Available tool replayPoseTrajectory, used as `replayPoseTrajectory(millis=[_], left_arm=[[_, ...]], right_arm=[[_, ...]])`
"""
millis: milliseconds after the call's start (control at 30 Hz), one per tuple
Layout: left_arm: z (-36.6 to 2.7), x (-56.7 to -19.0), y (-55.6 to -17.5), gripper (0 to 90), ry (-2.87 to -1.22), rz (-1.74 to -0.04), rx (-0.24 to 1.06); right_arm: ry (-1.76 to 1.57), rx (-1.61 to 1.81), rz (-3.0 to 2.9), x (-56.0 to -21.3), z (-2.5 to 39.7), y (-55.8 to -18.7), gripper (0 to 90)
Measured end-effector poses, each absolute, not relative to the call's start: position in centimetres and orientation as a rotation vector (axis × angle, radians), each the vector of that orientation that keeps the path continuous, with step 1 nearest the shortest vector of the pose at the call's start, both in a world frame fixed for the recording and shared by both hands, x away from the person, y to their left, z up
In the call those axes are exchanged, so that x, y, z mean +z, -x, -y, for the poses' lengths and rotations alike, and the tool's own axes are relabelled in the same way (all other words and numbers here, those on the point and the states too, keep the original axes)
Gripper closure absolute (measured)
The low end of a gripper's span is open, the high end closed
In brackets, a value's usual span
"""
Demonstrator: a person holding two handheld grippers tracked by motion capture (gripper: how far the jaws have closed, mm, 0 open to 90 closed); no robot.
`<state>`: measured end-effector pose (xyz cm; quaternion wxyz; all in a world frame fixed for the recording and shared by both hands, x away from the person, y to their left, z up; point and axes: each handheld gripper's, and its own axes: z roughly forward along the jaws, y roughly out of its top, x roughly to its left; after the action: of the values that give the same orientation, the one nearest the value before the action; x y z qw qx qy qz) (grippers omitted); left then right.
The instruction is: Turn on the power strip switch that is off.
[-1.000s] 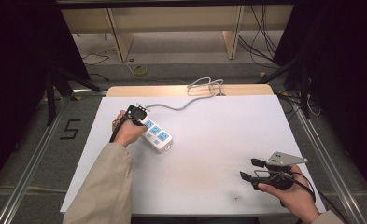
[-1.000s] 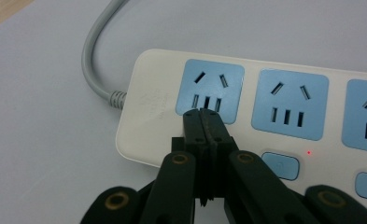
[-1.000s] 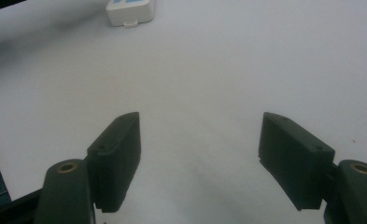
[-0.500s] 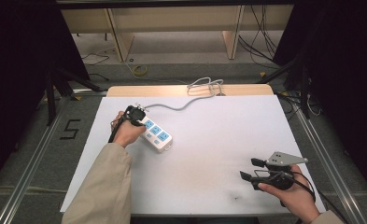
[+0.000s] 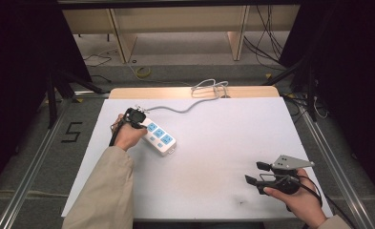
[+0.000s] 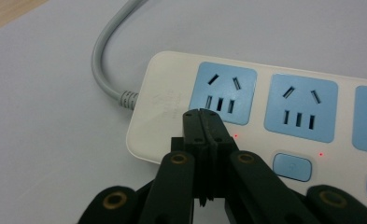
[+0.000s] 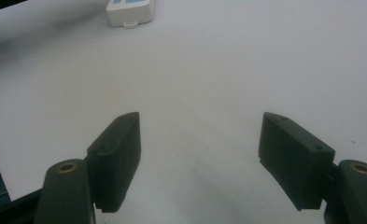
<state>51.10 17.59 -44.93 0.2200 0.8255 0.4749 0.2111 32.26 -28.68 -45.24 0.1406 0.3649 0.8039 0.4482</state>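
A white power strip (image 5: 159,137) with blue sockets lies on the white table (image 5: 223,143) left of centre, its grey cable (image 5: 185,107) running to the far edge. My left gripper (image 5: 136,117) sits over the strip's cable end. In the left gripper view its jaws are pressed together with nothing between them, tips (image 6: 202,116) down on the strip (image 6: 167,100) beside the first blue socket (image 6: 223,93). My right gripper (image 5: 257,175) hovers near the front right corner, open and empty, jaws wide apart (image 7: 200,158). The strip's far end (image 7: 130,11) shows at the top of that view.
The grey cable coils in a loop (image 5: 211,88) at the table's far edge. Small blue switch buttons (image 6: 291,165) line the strip below its sockets. Shelving legs (image 5: 120,38) and loose cables (image 5: 266,43) stand on the floor behind the table.
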Motion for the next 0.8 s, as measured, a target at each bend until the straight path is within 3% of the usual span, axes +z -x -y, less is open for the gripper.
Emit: replayPoseTrajectory(millis=[100, 333, 633, 800], left_arm=[[-17.7, -44.9, -51.1, 81.4, -2.264, -1.323, 0.603], [-17.8, -44.1, -50.8, 77.0, -2.212, -1.316, 0.645], [-18.2, -43.3, -50.2, 58.3, -2.153, -1.321, 0.676], [-18.2, -43.0, -49.9, 52.9, -2.143, -1.311, 0.656]], right_arm=[[-1.053, 1.295, -2.321, -45.2, 28.7, -32.3, 30.3], [-1.053, 1.295, -2.321, -45.2, 28.7, -32.3, 30.2], [-1.054, 1.295, -2.320, -45.2, 28.7, -32.3, 30.2], [-1.056, 1.295, -2.321, -45.2, 28.7, -32.3, 30.1]])
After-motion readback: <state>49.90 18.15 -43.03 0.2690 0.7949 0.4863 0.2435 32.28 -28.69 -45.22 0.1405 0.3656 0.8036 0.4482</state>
